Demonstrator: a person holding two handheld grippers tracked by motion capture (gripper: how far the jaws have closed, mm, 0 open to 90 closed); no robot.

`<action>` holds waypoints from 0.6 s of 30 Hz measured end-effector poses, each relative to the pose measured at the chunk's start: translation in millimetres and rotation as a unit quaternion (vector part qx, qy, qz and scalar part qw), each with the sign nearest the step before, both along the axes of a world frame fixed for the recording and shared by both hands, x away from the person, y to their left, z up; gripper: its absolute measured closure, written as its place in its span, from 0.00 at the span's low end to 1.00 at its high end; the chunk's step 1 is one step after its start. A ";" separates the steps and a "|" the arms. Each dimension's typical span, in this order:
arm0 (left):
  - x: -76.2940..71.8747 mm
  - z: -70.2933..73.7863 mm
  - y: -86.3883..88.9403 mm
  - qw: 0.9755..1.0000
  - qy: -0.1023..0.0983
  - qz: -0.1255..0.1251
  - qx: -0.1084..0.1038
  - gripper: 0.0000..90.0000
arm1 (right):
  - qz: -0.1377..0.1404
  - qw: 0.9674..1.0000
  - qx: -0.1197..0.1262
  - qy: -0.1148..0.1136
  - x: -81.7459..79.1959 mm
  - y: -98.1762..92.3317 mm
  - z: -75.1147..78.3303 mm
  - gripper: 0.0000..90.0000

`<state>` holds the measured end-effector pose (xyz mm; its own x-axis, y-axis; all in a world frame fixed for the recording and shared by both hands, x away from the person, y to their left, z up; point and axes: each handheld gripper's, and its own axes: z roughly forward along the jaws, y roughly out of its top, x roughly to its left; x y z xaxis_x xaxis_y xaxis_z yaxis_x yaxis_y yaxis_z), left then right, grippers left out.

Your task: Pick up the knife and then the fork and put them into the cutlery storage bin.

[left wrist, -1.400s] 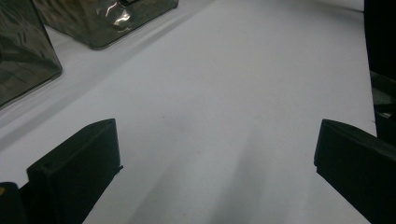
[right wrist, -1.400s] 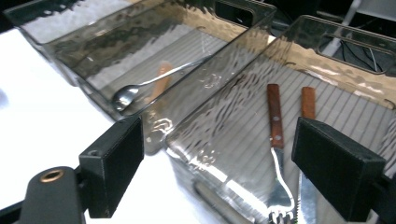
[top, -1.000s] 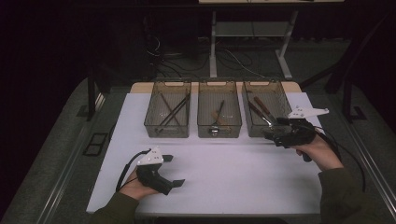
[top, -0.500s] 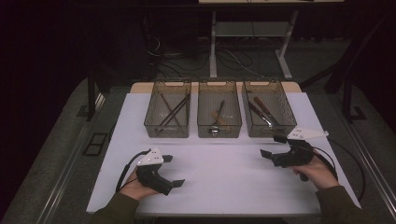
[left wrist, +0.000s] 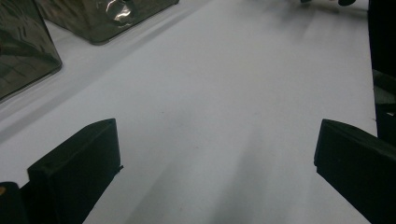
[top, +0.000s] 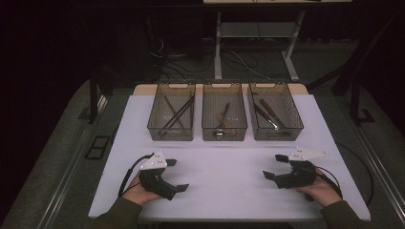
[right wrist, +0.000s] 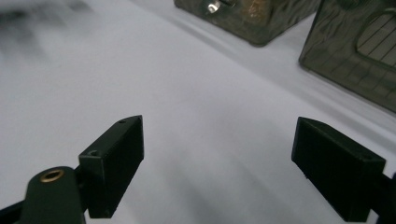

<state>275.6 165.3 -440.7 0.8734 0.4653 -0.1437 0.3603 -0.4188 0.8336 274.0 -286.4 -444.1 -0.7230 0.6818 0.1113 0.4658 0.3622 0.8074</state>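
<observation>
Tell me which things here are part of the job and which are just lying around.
Likely in play:
left gripper, open
right gripper, open
left bin, sticks inside
middle bin
right bin, utensils inside
white mat

Just background:
floor cables
desk frame

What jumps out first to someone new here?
Three smoked bins in a row at the far edge of the white mat: left bin, middle bin, right bin, each holding utensils. Nearer, the left tool and right tool rest low, one at each side, jaws wide open and empty.
</observation>
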 end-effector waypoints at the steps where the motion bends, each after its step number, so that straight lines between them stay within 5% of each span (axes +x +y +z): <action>1: 0.0 0.0 -0.1 1.000 0.000 0.000 0.000 0.00 | 0.000 1.000 0.001 0.001 -2.1 0.1 -1.0 0.18; 18: -0.6 -0.2 -0.5 1.000 0.000 0.001 0.001 0.00 | 0.001 1.000 0.010 -0.008 -16.1 -6.2 -0.6 0.18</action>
